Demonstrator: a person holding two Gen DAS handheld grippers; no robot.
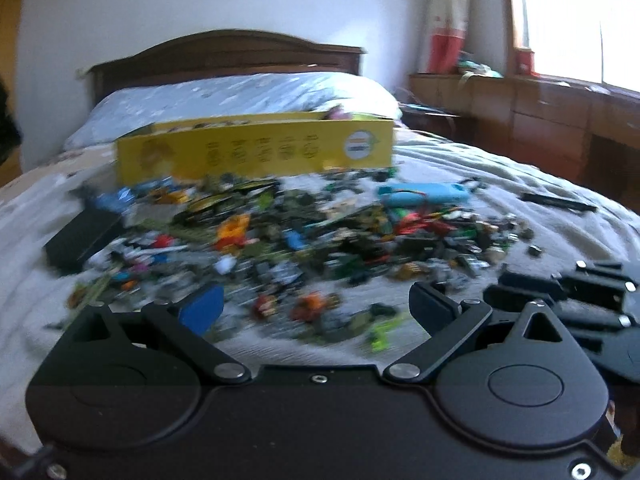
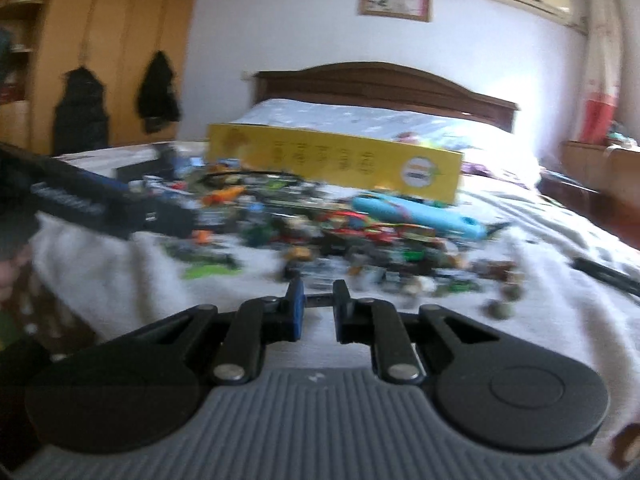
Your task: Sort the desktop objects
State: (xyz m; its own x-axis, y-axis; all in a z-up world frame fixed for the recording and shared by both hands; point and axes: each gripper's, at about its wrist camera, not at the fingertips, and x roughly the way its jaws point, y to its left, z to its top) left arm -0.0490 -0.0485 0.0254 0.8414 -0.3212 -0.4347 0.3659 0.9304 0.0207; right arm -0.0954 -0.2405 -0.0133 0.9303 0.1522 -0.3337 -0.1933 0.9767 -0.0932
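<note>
A jumbled heap of small plastic pieces (image 1: 304, 232) is spread on the nubbly white bedspread (image 1: 500, 168); a flat yellow cardboard box (image 1: 256, 148) lies beyond. The left claw (image 1: 316, 308) is held wide open and empty; the right claw (image 2: 318, 300) is nearly closed, with nothing seen between the fingers.

The left gripper (image 1: 316, 308) hovers with jaws spread wide and nothing between them, over a blurred heap of small coloured toy pieces (image 1: 304, 236) on a white bedspread (image 1: 460, 164). Behind the heap stands a yellow cardboard box (image 1: 256, 148); a light-blue case (image 1: 424, 194) lies right of it.

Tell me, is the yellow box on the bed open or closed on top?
Open. The yellow box shows no lid in the left wrist view: its far wall is visible past the near rim, and colourful things poke above the rim at the right end.
</note>
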